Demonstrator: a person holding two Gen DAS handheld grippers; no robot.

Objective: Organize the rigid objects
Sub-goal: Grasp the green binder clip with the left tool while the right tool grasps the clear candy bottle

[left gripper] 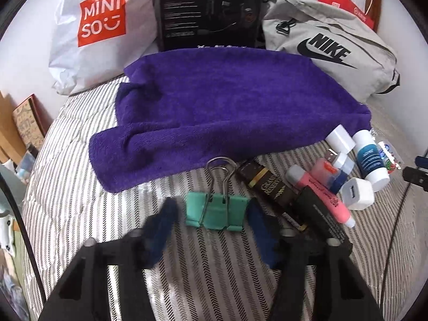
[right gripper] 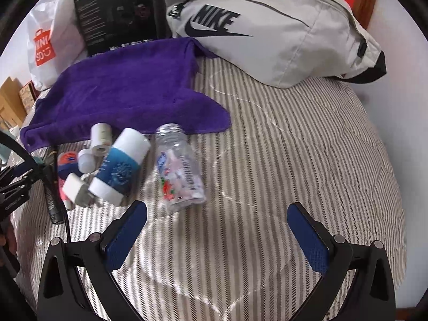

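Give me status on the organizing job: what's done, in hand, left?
Done: nothing visibly sorted; the spread purple towel holds no items. In hand: nothing; the left tool is open, straddling the green metal binder clip; the right tool is open above the striped bedcover. Left: the clip, the clear plastic jar, the white-and-blue tube, the white charger cube and the dark box lie loose.

— Where did the binder clip lie?

— Between the left gripper's fingertips, on the bedspread, the towel beyond it.

— And by the right gripper?

— The jar lay ahead of its left finger, the tube farther left.
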